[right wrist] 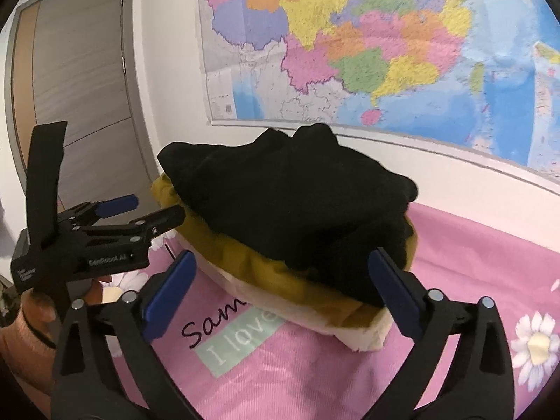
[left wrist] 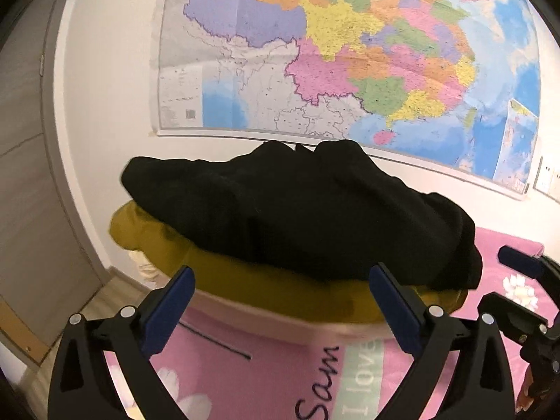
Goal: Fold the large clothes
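A folded black garment (left wrist: 297,210) (right wrist: 297,203) lies on top of a mustard-yellow garment (left wrist: 245,280) (right wrist: 266,269), which rests on a cream one (right wrist: 360,336). The stack sits on a pink bedsheet (left wrist: 266,367) (right wrist: 315,378). My left gripper (left wrist: 281,273) stands open just in front of the stack, nothing between its blue pads. My right gripper (right wrist: 281,255) is open too, its jaws wide at the stack's near edge, and no pad presses on cloth. In each wrist view the other gripper shows at the side, the right gripper (left wrist: 500,278) and the left gripper (right wrist: 154,210).
A large coloured map (left wrist: 350,52) (right wrist: 367,42) hangs on the white wall behind the stack. A grey door (right wrist: 80,70) stands at the left, with wooden floor (left wrist: 105,297) below the bed's edge. A wall socket (left wrist: 546,178) is at the right. A hand (right wrist: 38,315) holds the left gripper.
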`<act>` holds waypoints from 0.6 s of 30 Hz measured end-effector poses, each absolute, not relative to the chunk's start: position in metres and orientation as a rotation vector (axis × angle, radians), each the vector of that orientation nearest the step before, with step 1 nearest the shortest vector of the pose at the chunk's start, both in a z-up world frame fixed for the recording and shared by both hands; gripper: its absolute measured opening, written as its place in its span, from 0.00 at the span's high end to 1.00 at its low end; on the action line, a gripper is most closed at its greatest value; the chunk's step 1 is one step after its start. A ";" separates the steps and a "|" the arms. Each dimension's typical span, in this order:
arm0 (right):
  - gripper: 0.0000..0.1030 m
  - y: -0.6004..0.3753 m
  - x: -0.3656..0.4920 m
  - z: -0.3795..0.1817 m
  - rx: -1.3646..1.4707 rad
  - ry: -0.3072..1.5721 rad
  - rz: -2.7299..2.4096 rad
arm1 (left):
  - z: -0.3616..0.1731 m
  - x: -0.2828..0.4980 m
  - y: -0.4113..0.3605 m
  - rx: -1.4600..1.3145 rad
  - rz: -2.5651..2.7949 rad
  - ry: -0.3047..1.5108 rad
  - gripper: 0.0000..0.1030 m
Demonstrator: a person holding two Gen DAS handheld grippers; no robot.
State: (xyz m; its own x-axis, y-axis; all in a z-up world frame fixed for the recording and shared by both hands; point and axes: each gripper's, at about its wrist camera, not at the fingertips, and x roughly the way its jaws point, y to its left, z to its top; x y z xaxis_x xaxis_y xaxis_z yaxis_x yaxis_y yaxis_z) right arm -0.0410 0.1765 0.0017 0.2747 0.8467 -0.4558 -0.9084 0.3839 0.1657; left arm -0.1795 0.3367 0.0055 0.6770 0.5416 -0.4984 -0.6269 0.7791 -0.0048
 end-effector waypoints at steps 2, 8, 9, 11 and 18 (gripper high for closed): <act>0.06 0.170 -0.049 0.000 -0.144 0.515 1.182 | 0.005 -0.185 0.327 -0.180 0.666 0.498 0.07; 0.06 0.153 -0.073 -0.008 -0.163 0.515 1.178 | 0.001 -0.202 0.307 -0.218 0.680 0.509 0.07; 0.06 0.150 -0.075 -0.010 -0.165 0.517 1.183 | 0.001 -0.204 0.305 -0.223 0.675 0.509 0.07; 0.06 0.145 -0.080 -0.012 -0.163 0.524 1.185 | 0.001 -0.205 0.302 -0.233 0.657 0.519 0.07; 0.05 0.133 -0.085 -0.017 -0.144 0.538 1.190 | -0.002 -0.214 0.288 -0.242 0.666 0.537 0.07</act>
